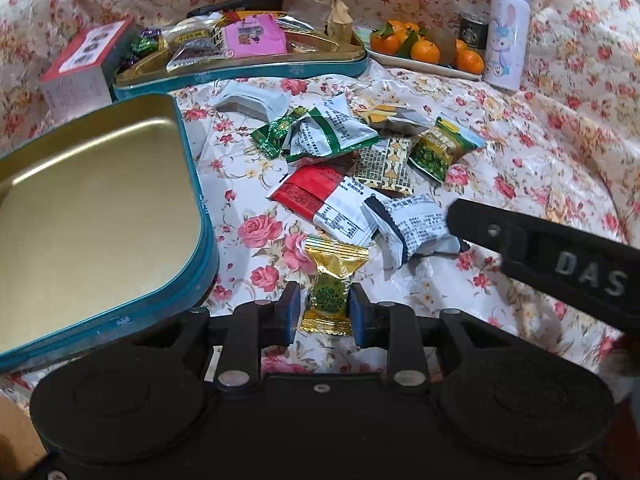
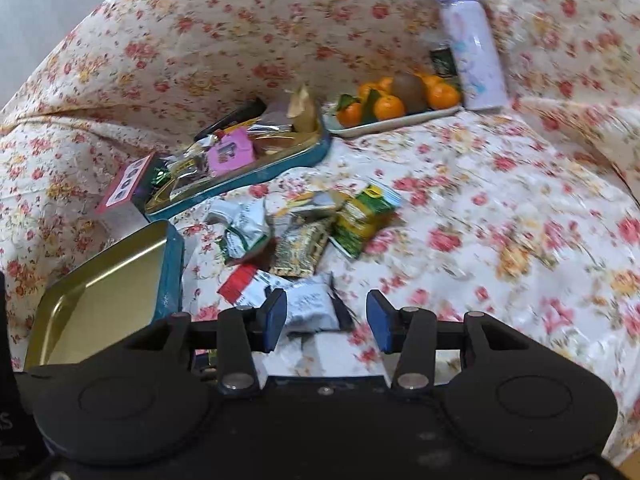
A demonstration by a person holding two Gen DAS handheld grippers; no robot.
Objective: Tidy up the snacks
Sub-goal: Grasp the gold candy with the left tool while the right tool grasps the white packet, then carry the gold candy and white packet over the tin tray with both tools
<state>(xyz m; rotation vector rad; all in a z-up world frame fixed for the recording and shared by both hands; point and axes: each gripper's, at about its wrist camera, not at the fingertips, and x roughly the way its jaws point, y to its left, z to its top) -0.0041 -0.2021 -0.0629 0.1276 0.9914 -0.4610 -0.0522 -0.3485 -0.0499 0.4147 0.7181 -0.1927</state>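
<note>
My left gripper (image 1: pixel 325 306) is shut on a gold and green wrapped candy (image 1: pixel 329 280), held just above the floral cloth. To its left lies an empty gold-lined teal tin lid (image 1: pixel 92 216). Farther back a teal tin (image 1: pixel 256 66) holds several snacks, among them a pink packet (image 1: pixel 254 36). Loose snack packets (image 1: pixel 360 168) lie piled in the middle. My right gripper (image 2: pixel 326 318) is open, its jaws on either side of a white and navy packet (image 2: pixel 310 306), which also shows in the left wrist view (image 1: pixel 412 228). The right gripper's body (image 1: pixel 560 260) crosses the left view's right side.
A tray of mandarins (image 1: pixel 424 50) and a lilac bottle (image 1: pixel 506 28) stand at the back right, with a dark jar (image 1: pixel 474 34) between them. A red-topped box (image 1: pixel 84 66) stands left of the tin. Floral cloth (image 2: pixel 500 220) covers everything.
</note>
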